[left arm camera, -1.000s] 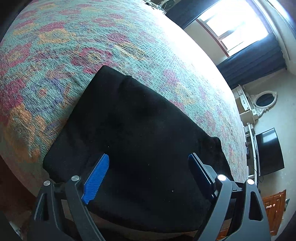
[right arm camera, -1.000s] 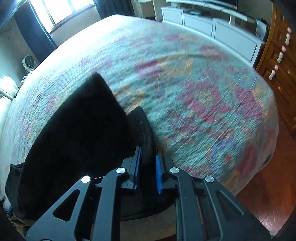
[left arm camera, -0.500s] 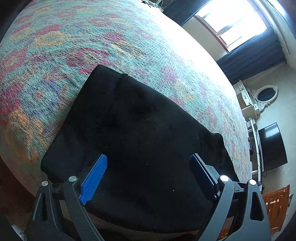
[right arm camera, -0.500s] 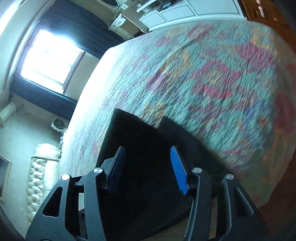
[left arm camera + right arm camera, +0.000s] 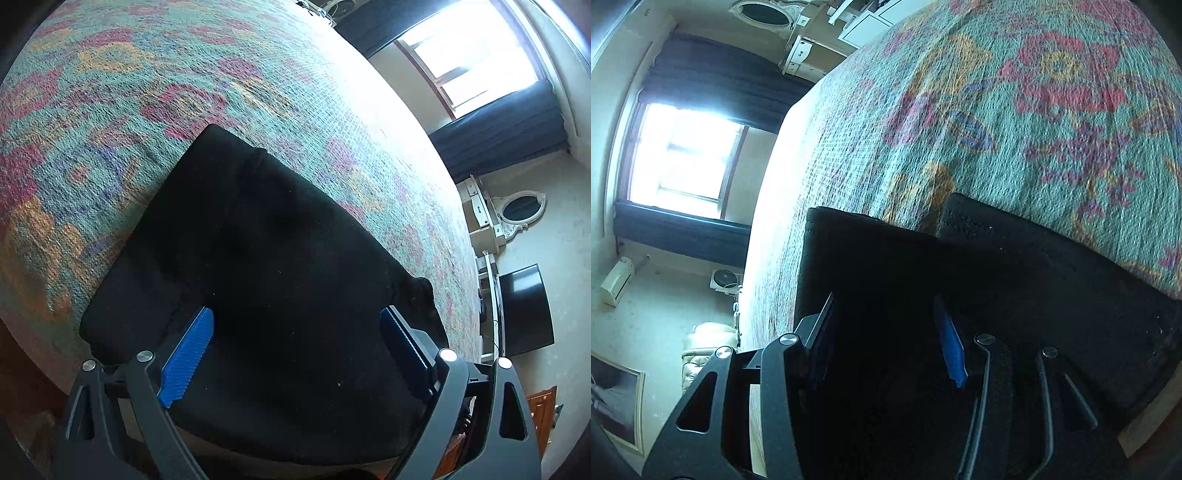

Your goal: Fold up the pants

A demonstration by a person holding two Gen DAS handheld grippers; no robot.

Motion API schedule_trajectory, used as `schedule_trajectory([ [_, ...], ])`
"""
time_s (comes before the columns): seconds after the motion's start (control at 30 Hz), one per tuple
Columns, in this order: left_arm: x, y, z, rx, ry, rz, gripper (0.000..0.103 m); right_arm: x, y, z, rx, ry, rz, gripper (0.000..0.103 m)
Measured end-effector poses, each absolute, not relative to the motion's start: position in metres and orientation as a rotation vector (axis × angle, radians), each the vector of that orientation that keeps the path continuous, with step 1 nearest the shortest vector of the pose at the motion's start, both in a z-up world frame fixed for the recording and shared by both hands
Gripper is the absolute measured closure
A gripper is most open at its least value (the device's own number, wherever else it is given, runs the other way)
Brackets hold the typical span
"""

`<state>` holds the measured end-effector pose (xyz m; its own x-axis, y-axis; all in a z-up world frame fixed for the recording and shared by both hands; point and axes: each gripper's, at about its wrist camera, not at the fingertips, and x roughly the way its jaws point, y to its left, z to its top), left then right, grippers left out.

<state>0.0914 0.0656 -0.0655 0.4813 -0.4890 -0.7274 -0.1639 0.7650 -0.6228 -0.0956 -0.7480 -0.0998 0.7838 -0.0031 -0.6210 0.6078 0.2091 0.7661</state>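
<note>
Black pants lie folded flat on a floral bedspread near the bed's front edge. My left gripper is open and empty, hovering over the near part of the pants. In the right wrist view the pants show two stitched hem ends side by side. My right gripper is open and empty, low over the dark cloth.
The bedspread stretches far beyond the pants. A bright window with dark curtains, a dresser with an oval mirror, a TV and a wooden cabinet stand around the bed. An air conditioner hangs on the wall.
My right gripper let go of the pants edge it pinched, opened wide and rolled sideways over the pants. My left gripper stayed open and barely moved.
</note>
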Motion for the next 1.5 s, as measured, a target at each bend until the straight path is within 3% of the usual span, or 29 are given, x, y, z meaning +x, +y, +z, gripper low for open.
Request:
schedule_trajectory([
  [0.07,0.090,0.066,-0.066,-0.703,1.072,-0.221,0.013,-0.096,-0.746,-0.100,1.299,0.565,-0.462,0.071],
  [0.17,0.092,0.067,-0.066,-0.703,1.071,-0.223,0.013,-0.105,-0.746,-0.107,1.365,0.520,-0.408,0.080],
  [0.23,0.092,0.066,-0.066,-0.700,1.071,-0.223,0.013,-0.106,-0.748,-0.115,1.410,0.494,-0.383,0.080],
  [0.33,0.093,0.066,-0.066,-0.694,1.072,-0.224,0.013,-0.106,-0.750,-0.126,1.471,0.456,-0.365,0.076],
  [0.47,0.094,0.066,-0.066,-0.701,1.070,-0.223,0.013,-0.093,-0.751,-0.119,1.461,0.454,-0.353,0.053],
  [0.53,0.094,0.066,-0.065,-0.703,1.070,-0.224,0.013,-0.085,-0.749,-0.110,1.404,0.483,-0.377,0.050],
  [0.57,0.094,0.066,-0.066,-0.703,1.070,-0.225,0.013,-0.080,-0.747,-0.104,1.345,0.509,-0.393,0.063],
  [0.6,0.093,0.066,-0.066,-0.703,1.070,-0.225,0.013,-0.075,-0.743,-0.100,1.304,0.530,-0.387,0.095],
  [0.63,0.093,0.066,-0.066,-0.704,1.070,-0.225,0.013,-0.073,-0.739,-0.097,1.274,0.541,-0.395,0.097],
  [1.07,0.094,0.072,-0.068,-0.718,1.072,-0.234,0.013,-0.162,-0.736,-0.065,1.304,0.371,-0.489,0.097],
  [1.3,0.094,0.073,-0.069,-0.718,1.073,-0.234,0.013,-0.191,-0.738,-0.115,1.390,0.452,-0.561,0.097],
  [1.37,0.093,0.072,-0.068,-0.717,1.073,-0.234,0.013,-0.188,-0.737,-0.119,1.411,0.444,-0.516,0.091],
  [1.4,0.093,0.072,-0.068,-0.716,1.073,-0.235,0.013,-0.189,-0.735,-0.121,1.437,0.425,-0.487,0.071],
  [1.43,0.093,0.072,-0.068,-0.714,1.074,-0.236,0.013,-0.188,-0.733,-0.125,1.469,0.397,-0.452,0.060],
  [1.5,0.094,0.072,-0.067,-0.709,1.075,-0.237,0.013,-0.181,-0.727,-0.130,1.488,0.408,-0.398,0.055],
])
